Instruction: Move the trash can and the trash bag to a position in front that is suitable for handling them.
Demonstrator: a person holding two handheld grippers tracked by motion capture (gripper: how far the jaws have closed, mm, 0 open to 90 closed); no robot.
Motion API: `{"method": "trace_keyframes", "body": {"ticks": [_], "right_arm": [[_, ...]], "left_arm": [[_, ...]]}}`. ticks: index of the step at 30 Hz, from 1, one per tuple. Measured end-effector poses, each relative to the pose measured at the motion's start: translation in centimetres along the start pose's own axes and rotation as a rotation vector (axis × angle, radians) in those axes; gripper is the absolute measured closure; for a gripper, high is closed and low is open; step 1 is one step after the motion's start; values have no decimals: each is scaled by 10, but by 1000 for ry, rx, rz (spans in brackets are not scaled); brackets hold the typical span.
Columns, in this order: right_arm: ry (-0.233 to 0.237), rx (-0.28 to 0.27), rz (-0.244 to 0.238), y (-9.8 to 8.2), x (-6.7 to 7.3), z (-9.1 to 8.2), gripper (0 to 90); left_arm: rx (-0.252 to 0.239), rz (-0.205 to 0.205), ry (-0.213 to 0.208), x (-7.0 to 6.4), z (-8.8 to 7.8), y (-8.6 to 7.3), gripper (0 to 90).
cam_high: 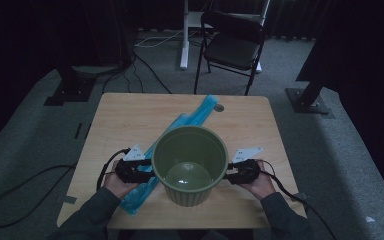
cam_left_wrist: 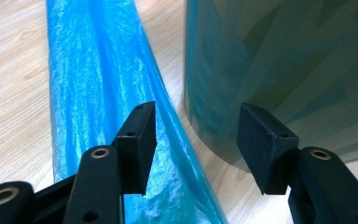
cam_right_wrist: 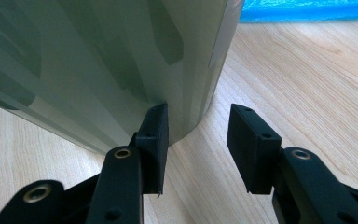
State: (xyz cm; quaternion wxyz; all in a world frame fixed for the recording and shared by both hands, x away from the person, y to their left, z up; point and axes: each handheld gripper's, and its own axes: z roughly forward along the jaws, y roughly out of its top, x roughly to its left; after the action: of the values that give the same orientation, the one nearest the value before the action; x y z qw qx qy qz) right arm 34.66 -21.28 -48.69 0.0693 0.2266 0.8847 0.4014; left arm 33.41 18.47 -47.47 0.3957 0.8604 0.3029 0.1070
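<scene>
A green bucket point(cam_high: 187, 196) stands upright and empty on the near half of the wooden table point(cam_high: 125, 115). A long folded blue plastic bag point(cam_high: 195, 114) lies diagonally under and behind it. My left gripper point(cam_high: 145, 169) is at the bucket's left side and my right gripper point(cam_high: 231, 172) at its right. In the left gripper view the gripper point(cam_left_wrist: 196, 140) is open over the blue bag point(cam_left_wrist: 93, 84), with the bucket's wall point(cam_left_wrist: 284, 56) just ahead on the right. In the right gripper view the gripper point(cam_right_wrist: 198, 140) is open over bare wood, one jaw close to the bucket point(cam_right_wrist: 98, 56).
A small grey disc point(cam_high: 219, 107) sits at the table's far edge. Beyond the table stand a black folding chair point(cam_high: 232, 42) and a white post point(cam_high: 184, 35). Cables point(cam_high: 20, 190) trail over the grey carpet at the left. Dark stand bases point(cam_high: 310, 102) flank the table.
</scene>
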Motion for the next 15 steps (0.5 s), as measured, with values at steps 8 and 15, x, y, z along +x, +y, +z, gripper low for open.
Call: {"method": "trace_keyframes", "body": {"ticks": [8, 15], "right_arm": [[-12, -4, 34, 4, -14, 4, 576], [-52, 13, 82, 0, -26, 7, 555]], "left_arm": [[-10, -16, 38, 13, 11, 12, 541], [16, -51, 68, 32, 17, 6, 529]]}}
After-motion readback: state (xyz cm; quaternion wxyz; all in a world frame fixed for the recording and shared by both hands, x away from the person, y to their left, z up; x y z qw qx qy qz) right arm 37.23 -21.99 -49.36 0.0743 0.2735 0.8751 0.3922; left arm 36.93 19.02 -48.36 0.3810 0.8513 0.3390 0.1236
